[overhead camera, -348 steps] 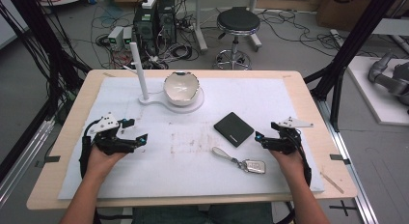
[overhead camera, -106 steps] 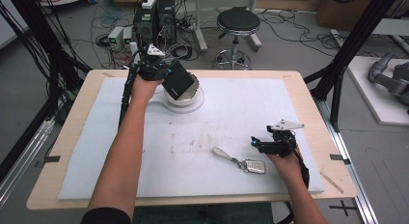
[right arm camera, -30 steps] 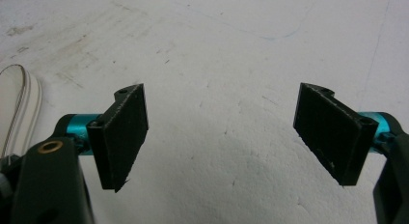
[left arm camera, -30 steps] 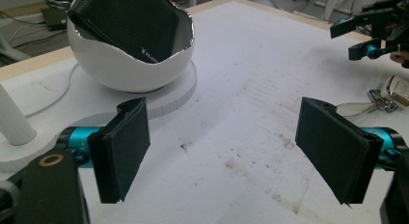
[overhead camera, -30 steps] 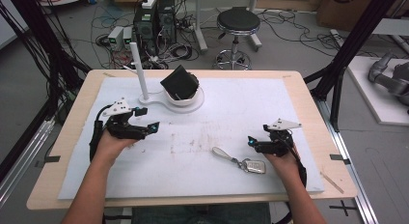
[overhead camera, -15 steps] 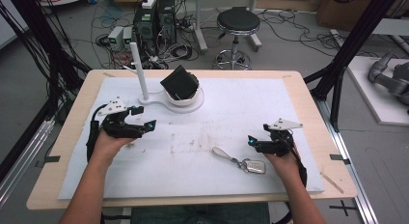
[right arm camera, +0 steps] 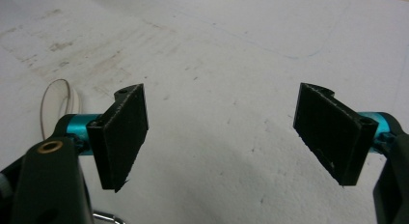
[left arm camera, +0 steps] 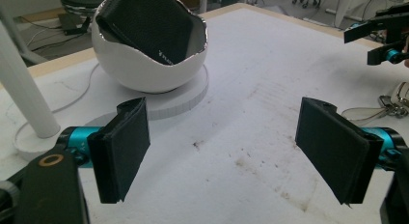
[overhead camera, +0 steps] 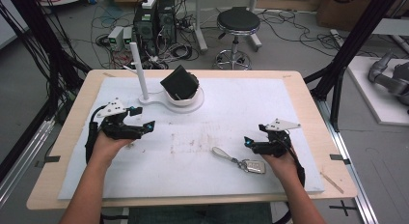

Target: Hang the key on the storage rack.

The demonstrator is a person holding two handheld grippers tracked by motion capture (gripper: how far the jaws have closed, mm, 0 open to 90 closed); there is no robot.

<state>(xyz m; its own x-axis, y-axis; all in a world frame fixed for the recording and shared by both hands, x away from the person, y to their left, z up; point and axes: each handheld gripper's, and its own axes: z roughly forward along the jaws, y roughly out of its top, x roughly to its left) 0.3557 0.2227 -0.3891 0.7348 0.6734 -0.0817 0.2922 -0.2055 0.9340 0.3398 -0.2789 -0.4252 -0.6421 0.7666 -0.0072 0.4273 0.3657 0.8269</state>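
A: Black wallet point(overhead camera: 179, 82) is sitting tilted in the white bowl point(overhead camera: 184, 98), one corner sticking up over the rim; what is lying nearest the right gripper point(overhead camera: 247, 142)?

B: Key fob point(overhead camera: 254, 166) with its pale strap point(overhead camera: 223, 152), on the white mat point(overhead camera: 270, 108) just beside that hand; long axis is running diagonally, strap end pointing up-left; both sets of jaws are standing spread, holding nothing.

A: Left gripper point(overhead camera: 151, 123)?

B: Idling near the bowl; I'd be lowering the right one squarely across the fob's narrow width.
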